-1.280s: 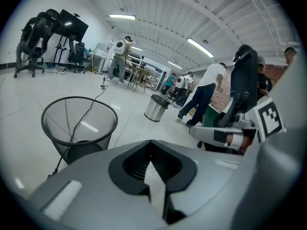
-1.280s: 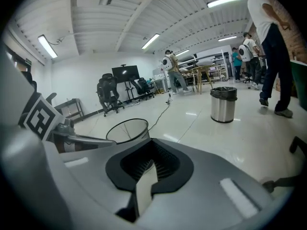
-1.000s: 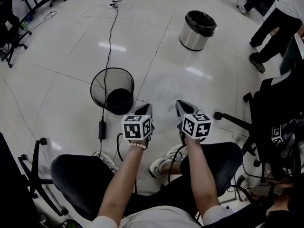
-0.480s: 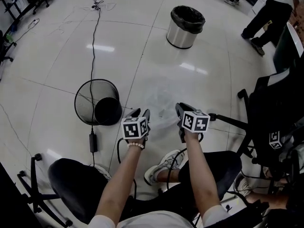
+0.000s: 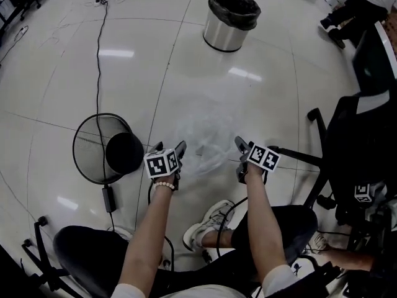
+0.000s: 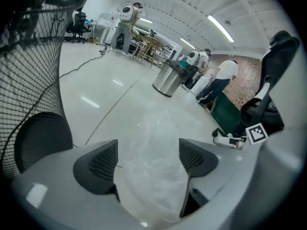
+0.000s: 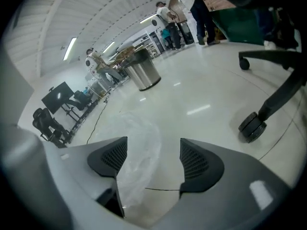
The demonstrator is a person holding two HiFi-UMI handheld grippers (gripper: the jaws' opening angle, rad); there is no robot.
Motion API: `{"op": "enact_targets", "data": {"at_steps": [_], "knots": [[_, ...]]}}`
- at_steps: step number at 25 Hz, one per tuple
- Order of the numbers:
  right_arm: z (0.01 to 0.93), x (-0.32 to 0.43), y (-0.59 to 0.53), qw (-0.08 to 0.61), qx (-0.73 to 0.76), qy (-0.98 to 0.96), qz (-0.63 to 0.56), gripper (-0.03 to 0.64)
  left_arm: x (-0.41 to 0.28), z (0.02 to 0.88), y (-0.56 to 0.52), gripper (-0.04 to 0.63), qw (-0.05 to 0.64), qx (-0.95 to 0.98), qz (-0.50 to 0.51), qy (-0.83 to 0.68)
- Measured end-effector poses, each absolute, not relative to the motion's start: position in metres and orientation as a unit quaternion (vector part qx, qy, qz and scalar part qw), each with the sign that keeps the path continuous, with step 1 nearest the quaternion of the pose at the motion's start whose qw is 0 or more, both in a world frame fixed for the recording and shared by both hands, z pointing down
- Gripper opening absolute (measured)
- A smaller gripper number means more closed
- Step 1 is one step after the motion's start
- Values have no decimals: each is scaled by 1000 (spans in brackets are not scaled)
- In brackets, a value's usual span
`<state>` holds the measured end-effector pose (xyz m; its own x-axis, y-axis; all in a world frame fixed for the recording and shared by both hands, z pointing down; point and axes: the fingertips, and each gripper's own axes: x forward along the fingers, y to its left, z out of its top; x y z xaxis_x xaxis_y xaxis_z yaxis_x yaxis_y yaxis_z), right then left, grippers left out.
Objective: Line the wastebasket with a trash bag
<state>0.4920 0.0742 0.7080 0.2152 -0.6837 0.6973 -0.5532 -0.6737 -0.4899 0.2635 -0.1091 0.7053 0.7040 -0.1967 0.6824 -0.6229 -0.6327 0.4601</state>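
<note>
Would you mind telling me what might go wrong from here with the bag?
The left gripper and right gripper have just been opening their jaws, with the clear trash bag between them, ungripped; closing may pinch only one crumpled layer. The cable beside the wastebasket could snag.

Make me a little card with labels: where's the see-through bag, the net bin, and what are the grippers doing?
bag: clear trash bag, crumpled, not in any bin
wastebasket: black mesh wastebasket, left of the bag, no bag inside
left gripper: jaws just opened; bag between, not pinched
right gripper: jaws just opened; bag between, not pinched
far bin: steel bin, black liner in
</note>
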Motion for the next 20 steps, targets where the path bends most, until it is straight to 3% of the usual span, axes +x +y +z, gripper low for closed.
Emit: {"op": "enact_targets", "data": {"at_steps": [5,6,7,8,9,10,11,20], "knots": [[747,478,62,124,-727,415,-532,368,273,730,-101,376,380,840,329,-204],[752,473,59,133,-716,423,-539,371,275,730,-98,358,385,839,330,-198],[754,468,57,137,-708,432,-541,363,275,730,-95,280,387,838,333,-193],[753,464,55,133,-706,441,-538,306,275,729,-93,156,384,839,337,-188],[749,462,53,122,-710,450,-528,187,275,727,-91,35,377,840,343,-184],[743,461,50,108,-717,458,-515,57,275,723,-90,11,370,843,346,-181],[735,461,45,94,-722,467,-501,2,275,718,-91,11,364,847,344,-178],[605,444,-2,-39,-752,555,-354,2,260,608,-112,11,333,889,243,-197]]}}
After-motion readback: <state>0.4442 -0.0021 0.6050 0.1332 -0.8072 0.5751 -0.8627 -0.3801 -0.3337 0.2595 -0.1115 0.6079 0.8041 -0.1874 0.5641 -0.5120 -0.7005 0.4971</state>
